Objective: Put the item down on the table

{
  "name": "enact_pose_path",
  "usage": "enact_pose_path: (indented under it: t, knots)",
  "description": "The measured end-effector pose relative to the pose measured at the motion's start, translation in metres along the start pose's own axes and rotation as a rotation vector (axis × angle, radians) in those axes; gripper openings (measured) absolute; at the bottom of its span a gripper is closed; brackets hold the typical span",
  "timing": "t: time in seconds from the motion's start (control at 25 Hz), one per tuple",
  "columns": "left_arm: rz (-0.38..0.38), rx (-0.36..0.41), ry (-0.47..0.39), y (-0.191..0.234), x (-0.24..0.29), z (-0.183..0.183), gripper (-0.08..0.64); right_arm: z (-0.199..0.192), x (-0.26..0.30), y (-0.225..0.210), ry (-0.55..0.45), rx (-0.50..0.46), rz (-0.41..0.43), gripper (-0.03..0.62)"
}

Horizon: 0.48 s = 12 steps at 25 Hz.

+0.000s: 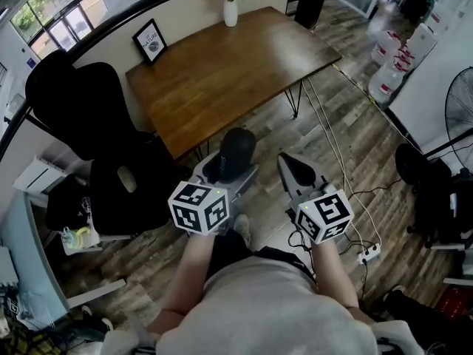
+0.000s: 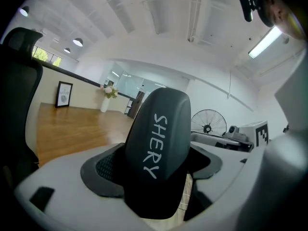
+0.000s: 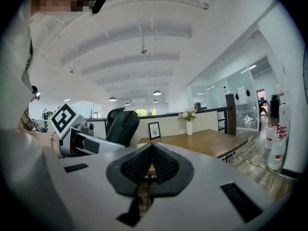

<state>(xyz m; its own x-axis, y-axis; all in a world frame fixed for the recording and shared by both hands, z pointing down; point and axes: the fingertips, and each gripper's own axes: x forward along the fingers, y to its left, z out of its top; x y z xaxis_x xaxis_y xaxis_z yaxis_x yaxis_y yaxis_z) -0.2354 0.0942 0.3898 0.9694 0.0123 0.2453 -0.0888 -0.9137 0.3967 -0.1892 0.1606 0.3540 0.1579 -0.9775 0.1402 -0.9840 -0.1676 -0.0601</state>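
1. Currently the left gripper [image 1: 225, 172] has its fingers [image 2: 103, 170] spread wide round a black item [image 2: 156, 148], and the pads press on the item's two sides
2. The item is rounded and smooth, it stands up out of the fingers, and it bears the white word "SHERY" down its face
3. From the head view the item [image 1: 238, 151] is held in the air over the wood floor [image 1: 355, 146], just short of the near edge of the surface [image 1: 222, 72]; it doesn't touch the surface
4. The right gripper [image 1: 290, 165] hangs just beside the left one, a little to its right, also over the floor
5. Its fingers [image 3: 137, 165] are closed tip to tip with nothing between them
6. The brown surface is bare in the middle; at its far edge stand a white vase [image 1: 230, 9] with flowers and a small framed picture [image 1: 150, 41], the picture leaning at the wall
7. A black chair [image 1: 96, 117] stands at the left end of the surface, near the left gripper
8. White cables [image 1: 332, 132] trail over the floor to the right of the surface, and large water bottles [image 1: 388, 58] stand well apart at the far right
9. A standing fan [image 2: 208, 124] shows behind the item in the left gripper view
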Motion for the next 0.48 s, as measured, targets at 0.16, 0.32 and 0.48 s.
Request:
enact_pose_path:
  t: [0.16,0.32,0.48]
  knots:
    - [-0.017,0.018,0.016,0.027,0.022,0.018,0.399,0.004,0.032,-0.018,0.000,0.002,-0.028,0.010]
    - [-0.025,0.007,0.037,0.048,0.039,0.024,0.397,0.000,0.051,-0.034,0.017,0.029,-0.057,0.010]
    - [-0.037,-0.009,0.073,0.059,0.060,0.022,0.397,-0.002,0.065,-0.057,0.032,0.045,-0.085,0.011]
